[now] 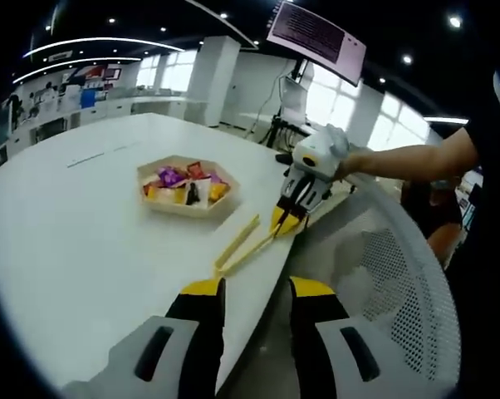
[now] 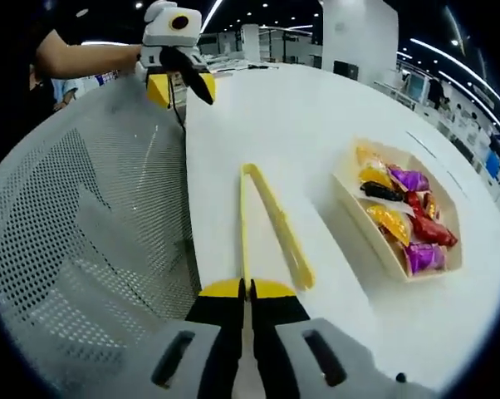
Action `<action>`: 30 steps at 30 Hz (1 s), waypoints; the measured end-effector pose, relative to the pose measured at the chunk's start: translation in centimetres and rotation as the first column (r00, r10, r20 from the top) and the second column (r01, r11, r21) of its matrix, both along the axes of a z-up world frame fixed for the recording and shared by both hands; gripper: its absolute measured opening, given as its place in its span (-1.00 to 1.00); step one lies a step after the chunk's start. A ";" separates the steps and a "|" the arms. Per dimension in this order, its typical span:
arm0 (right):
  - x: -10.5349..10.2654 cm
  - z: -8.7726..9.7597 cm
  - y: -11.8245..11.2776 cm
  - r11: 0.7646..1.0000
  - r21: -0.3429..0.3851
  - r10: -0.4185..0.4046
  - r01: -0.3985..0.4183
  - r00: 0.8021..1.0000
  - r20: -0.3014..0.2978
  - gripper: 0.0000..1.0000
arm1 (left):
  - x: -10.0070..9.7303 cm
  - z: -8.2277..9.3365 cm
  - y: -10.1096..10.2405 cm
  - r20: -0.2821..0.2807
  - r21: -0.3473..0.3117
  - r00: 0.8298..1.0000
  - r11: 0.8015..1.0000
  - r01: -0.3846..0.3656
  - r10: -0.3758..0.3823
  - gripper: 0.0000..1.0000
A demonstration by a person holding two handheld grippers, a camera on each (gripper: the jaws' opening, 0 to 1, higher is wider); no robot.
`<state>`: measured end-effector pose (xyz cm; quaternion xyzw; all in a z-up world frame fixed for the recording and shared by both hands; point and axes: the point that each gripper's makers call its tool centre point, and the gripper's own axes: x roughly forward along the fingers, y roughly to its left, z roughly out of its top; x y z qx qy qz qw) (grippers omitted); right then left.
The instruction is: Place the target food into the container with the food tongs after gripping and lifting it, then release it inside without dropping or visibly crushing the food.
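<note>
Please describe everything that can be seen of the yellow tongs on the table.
The tongs are pale yellow and look like plastic: two long flat arms joined at one end, forming a narrow V. They lie flat on the white table, near its edge, beside the tray of wrapped snacks but apart from it. The right gripper has its jaws closed on one arm's open end. The joined end points toward the left gripper, which does not touch them.

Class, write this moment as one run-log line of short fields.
right gripper: shut on tongs at hinge end | left gripper: open, idle | wrapped snacks: in tray, untouched | table
</note>
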<state>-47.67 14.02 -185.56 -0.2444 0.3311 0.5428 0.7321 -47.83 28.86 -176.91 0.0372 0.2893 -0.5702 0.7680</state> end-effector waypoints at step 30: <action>0.3 10.5 -8.3 0.448 0.385 -0.894 0.807 0.408 0.187 0.99 | 1.7 2.4 7.2 0.361 -0.015 0.884 0.949 -0.314 0.298 0.81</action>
